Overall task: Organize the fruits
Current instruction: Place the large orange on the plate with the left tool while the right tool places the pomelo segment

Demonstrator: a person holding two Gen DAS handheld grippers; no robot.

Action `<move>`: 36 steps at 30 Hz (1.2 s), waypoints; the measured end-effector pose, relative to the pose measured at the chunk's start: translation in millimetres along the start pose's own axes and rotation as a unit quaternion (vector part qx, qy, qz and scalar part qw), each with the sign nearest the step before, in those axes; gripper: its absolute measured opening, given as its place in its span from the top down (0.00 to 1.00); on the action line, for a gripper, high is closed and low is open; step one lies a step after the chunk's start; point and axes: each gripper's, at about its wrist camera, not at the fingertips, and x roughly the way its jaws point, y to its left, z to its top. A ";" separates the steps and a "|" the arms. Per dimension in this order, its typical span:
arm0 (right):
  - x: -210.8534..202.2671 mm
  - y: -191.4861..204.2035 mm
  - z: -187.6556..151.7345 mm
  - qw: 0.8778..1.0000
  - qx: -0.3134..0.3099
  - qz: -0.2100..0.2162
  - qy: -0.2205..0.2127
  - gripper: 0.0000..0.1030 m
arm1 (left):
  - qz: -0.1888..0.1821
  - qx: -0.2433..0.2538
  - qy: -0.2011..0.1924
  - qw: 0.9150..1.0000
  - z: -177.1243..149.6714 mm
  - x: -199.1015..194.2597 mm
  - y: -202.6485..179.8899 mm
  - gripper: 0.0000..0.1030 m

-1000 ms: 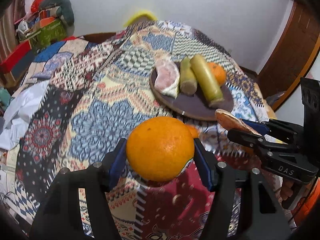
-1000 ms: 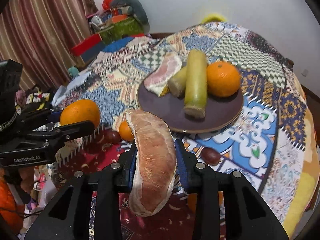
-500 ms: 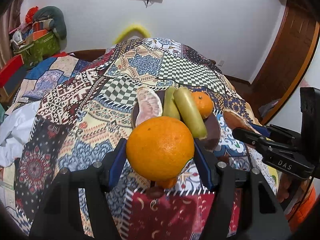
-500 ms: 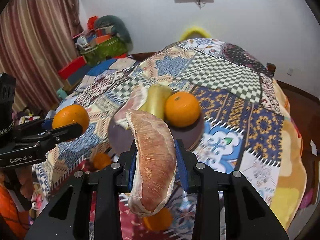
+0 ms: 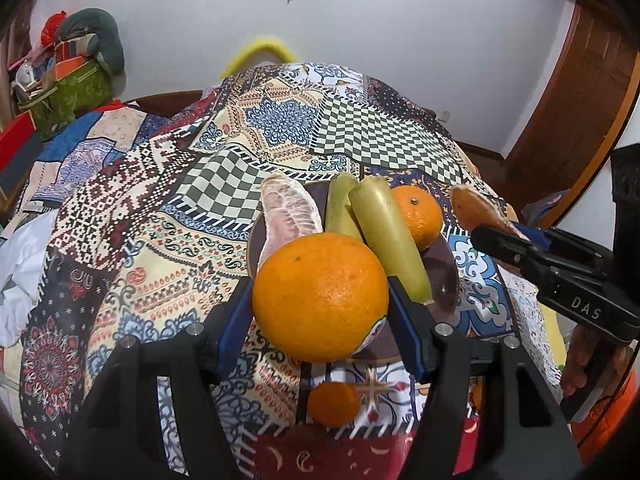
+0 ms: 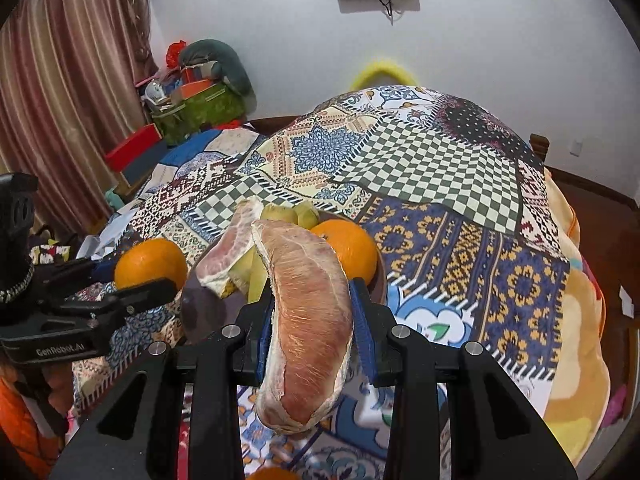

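Above the round dark-brown plate (image 5: 444, 280), the left gripper (image 5: 320, 300) clamps a large round orange (image 5: 320, 298); the right gripper (image 6: 312, 316) pinches a peeled pink pomelo segment (image 6: 308, 320) (soft flesh). The crowded plate could send either fruit rolling off.

We see a large orange (image 5: 320, 298), smooth-skinned with a sticker low on its right side, held off the bed between the blue pads of the left gripper (image 5: 320, 312), just over the near edge of the dark round plate (image 5: 444, 280). A peeled pomelo segment (image 6: 308, 320), pinkish with pale membrane, stands on end between the pads of the right gripper (image 6: 312, 344). On the plate lie another pomelo segment (image 5: 286, 216) at the left, two yellow-green stalk pieces (image 5: 384, 236) side by side in the middle, and a smaller orange (image 5: 416, 216) at the right. A small orange (image 5: 334, 404) rests on the patterned bedspread (image 5: 160, 240) near its front edge.
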 end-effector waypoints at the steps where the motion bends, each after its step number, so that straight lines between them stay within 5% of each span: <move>1: 1.4 -0.5 1.4 1.000 -0.002 -0.001 -0.001 0.69 | -0.001 0.000 0.002 1.000 0.4 2.6 -0.4 0.38; 25: 32.4 2.3 1.9 0.999 -0.036 0.003 0.030 0.60 | -0.019 -0.017 0.059 0.998 -1.2 45.5 1.1 0.38; 36: 16.2 0.6 -0.4 0.999 -0.029 -0.006 0.029 0.51 | -0.016 -0.022 0.029 0.999 4.0 16.6 -3.7 0.37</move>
